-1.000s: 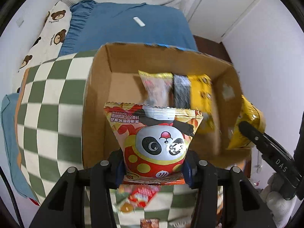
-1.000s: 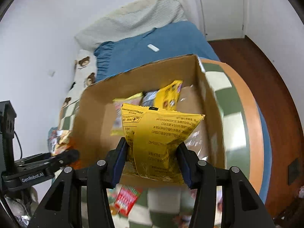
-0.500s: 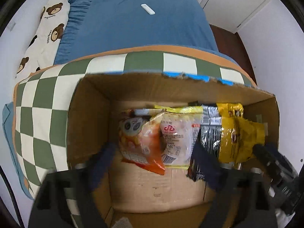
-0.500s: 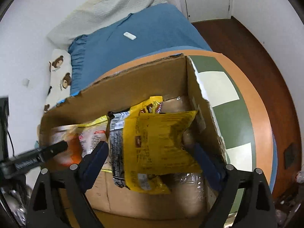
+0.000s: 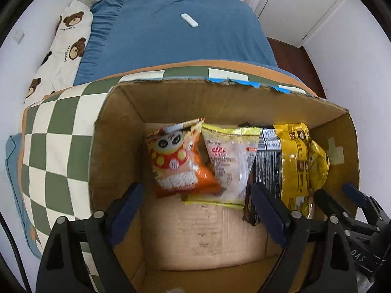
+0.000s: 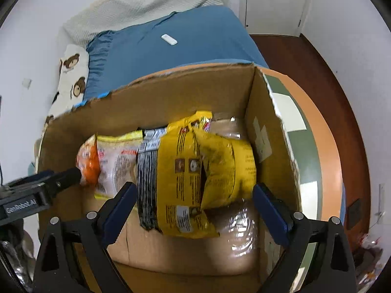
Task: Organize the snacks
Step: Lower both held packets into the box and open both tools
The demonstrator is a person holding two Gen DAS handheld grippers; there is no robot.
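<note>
Two grippers hang over an open cardboard box (image 5: 117, 146) that rests on a green-and-white checked cushion (image 5: 56, 146) at the foot of a bed with a blue sheet (image 5: 171, 39).

Left gripper (image 5: 198, 210): jaws wide apart after opening within the last second, nothing between them. The panda snack bag (image 5: 176, 161) lies free on the box floor at centre frame in the left wrist view, just above the gap between the fingers.

Right gripper (image 6: 193, 210): jaws wide apart, having just been opening further. The yellow snack bag (image 6: 220, 168) lies between the blue pads (image 6: 268, 210) but neither pad presses on it; it rests at the right end of the row, overlapping a second yellow bag (image 6: 180, 185).

Row across the box floor in the left wrist view, left to right: panda snack bag, clear bag with yellow edges (image 5: 229, 161), black bag (image 5: 266, 166), yellow bags. All lie flat and overlap their neighbours.

A crumpled clear plastic wrap (image 6: 242, 229) sits at the lower right of the box in the right wrist view. A small white remote (image 5: 189, 20) lies on the blue sheet, upper centre. A bear-print pillow (image 5: 66, 46) lies at upper left.
</note>
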